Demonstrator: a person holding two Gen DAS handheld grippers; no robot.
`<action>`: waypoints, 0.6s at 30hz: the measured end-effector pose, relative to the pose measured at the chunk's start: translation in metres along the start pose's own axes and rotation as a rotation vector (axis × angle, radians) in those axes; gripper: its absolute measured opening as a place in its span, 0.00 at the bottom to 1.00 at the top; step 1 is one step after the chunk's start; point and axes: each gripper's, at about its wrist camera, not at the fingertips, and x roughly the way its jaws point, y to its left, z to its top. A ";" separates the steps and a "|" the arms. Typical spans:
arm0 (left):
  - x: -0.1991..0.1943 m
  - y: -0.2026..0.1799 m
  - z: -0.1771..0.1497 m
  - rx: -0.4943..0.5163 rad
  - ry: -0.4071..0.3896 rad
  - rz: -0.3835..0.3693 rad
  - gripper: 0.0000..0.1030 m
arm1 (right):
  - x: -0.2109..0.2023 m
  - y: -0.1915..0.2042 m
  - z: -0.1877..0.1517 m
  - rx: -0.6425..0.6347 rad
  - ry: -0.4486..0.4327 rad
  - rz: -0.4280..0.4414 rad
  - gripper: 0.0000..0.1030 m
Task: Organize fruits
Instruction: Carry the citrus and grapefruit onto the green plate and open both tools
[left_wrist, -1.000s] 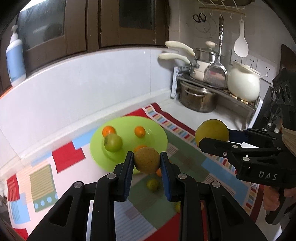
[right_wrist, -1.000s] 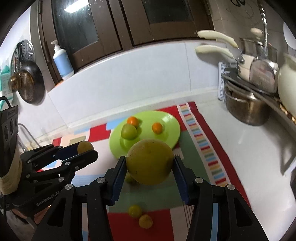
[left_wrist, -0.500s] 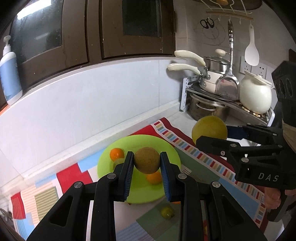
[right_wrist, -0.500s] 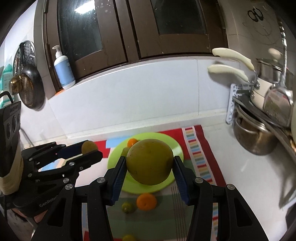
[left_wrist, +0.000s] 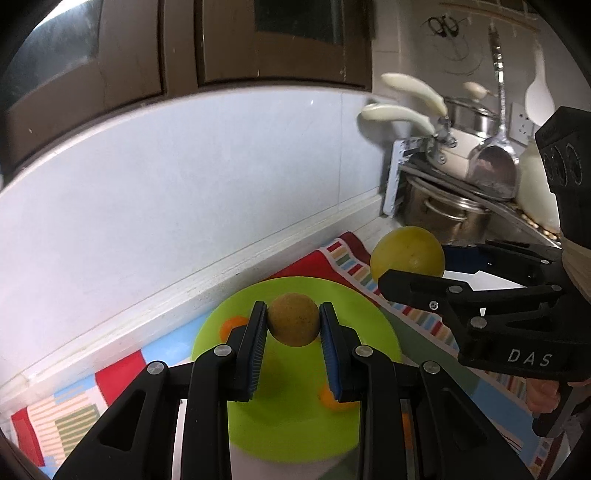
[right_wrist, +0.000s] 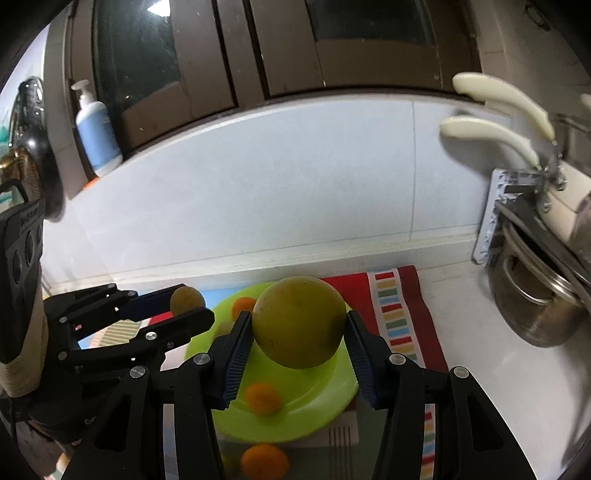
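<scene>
The left gripper (left_wrist: 293, 325) is clamped on a small brownish-yellow fruit (left_wrist: 293, 324), which sits between the blue pads (left_wrist: 255, 350) and hangs above the lime-green plate (left_wrist: 295, 424). The right gripper (right_wrist: 297, 328) is closed around a much larger yellow-green fruit (right_wrist: 300, 321), held above the near half of the same plate (right_wrist: 314, 406); from the left wrist view this big fruit (left_wrist: 406, 253) appears off to the right, over the far edge of the striped mat (left_wrist: 351, 258). On the plate lie small oranges: one (right_wrist: 263, 398) sits under the right gripper's left finger, another (right_wrist: 242, 306) lies toward the plate's far rim beside a green fruit (mostly hidden behind the finger). One more orange (right_wrist: 264, 461) rests on the mat just off the plate's near rim. The plate stands on the colourful mat (right_wrist: 395, 314), close to the white tiled wall (right_wrist: 258, 184). To the right a steel pot (right_wrist: 535, 314) sits on a rack, and a blue soap bottle (right_wrist: 96, 133) stands on the ledge at upper left.
</scene>
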 end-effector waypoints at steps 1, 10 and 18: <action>0.008 0.003 0.001 -0.004 0.009 -0.002 0.28 | 0.006 -0.002 0.001 0.000 0.007 0.001 0.50; 0.061 0.013 0.001 -0.007 0.079 0.004 0.28 | 0.060 -0.021 0.005 0.000 0.073 0.002 0.50; 0.089 0.017 -0.005 -0.015 0.126 0.012 0.28 | 0.099 -0.027 0.001 -0.003 0.134 0.010 0.50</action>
